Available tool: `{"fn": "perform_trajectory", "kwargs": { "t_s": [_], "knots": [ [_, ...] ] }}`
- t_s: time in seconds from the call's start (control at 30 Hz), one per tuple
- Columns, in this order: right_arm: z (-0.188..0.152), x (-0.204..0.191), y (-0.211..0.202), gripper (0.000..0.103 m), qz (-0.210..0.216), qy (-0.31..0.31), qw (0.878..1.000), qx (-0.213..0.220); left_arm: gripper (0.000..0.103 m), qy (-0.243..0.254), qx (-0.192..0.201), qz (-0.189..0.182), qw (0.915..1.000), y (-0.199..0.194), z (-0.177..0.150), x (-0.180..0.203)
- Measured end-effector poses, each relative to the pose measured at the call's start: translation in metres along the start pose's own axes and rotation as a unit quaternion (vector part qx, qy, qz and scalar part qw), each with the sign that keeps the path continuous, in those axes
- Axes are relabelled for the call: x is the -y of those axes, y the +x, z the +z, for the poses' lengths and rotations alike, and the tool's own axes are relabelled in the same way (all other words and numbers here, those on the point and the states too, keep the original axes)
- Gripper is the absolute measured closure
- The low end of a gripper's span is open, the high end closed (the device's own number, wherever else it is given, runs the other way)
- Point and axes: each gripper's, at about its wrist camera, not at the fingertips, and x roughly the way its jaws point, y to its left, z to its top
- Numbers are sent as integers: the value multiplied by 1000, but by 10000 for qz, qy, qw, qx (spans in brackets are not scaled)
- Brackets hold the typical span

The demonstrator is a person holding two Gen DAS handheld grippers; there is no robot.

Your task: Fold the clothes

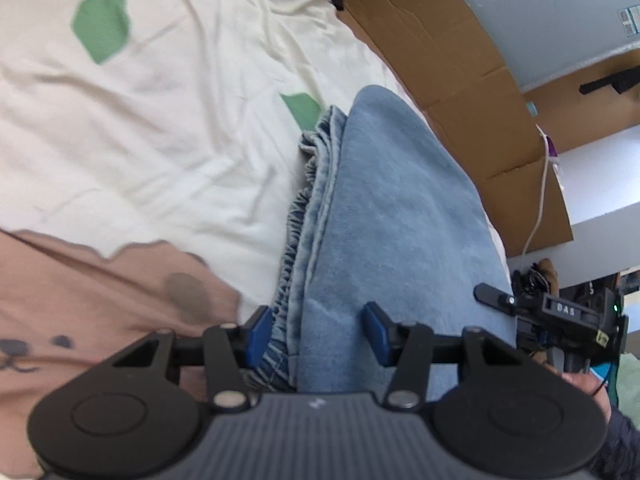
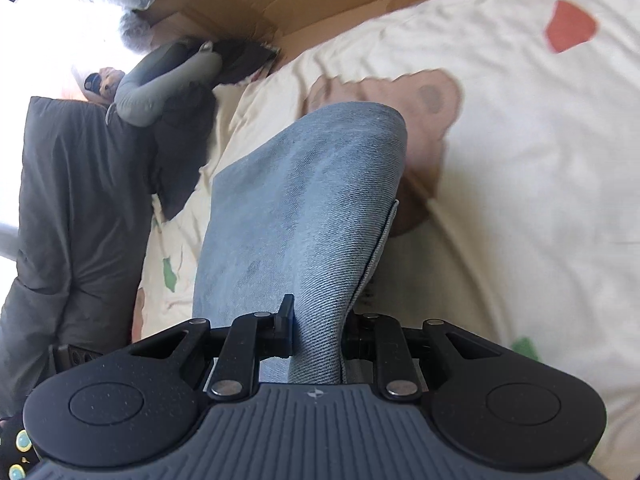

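Light blue jeans (image 1: 392, 208) lie folded lengthwise on a cream bedsheet (image 1: 160, 120), with the gathered waistband along their left edge. In the left wrist view my left gripper (image 1: 318, 332) is closed around the near end of the jeans, one blue pad (image 1: 260, 330) against the waistband and the other pressed into the denim. In the right wrist view my right gripper (image 2: 318, 328) is shut on a raised fold of the jeans (image 2: 304, 184), which drapes away over the sheet and hides the right finger. The right gripper's black body (image 1: 560, 312) shows at the left view's right edge.
The sheet carries green patches and a pink bear print (image 1: 80, 300). Flattened cardboard (image 1: 440, 60) borders the bed, with a white cable (image 1: 540, 200) beside it. Dark grey clothing (image 2: 72, 200) is piled at the bed's left side in the right wrist view.
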Motion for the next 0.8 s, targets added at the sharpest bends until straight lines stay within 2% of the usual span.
{"fn": "perform_trajectory", "kwargs": {
  "t_s": [0.13, 0.4, 0.63, 0.8],
  "knots": [
    [-3, 19, -18, 83, -86, 119, 9998, 127, 51, 326, -195, -68, 9993, 5, 1, 11],
    [-7, 45, -40, 81, -348, 387, 9982, 302, 51, 450, -339, -228, 9981, 29, -10, 33],
    [-10, 60, -41, 66, -724, 647, 9950, 252, 51, 499, -385, -295, 9976, 37, -9, 37],
    [-14, 66, -38, 63, -771, 678, 9944, 240, 46, 470, -437, -368, 9973, 37, -13, 41]
  ]
}}
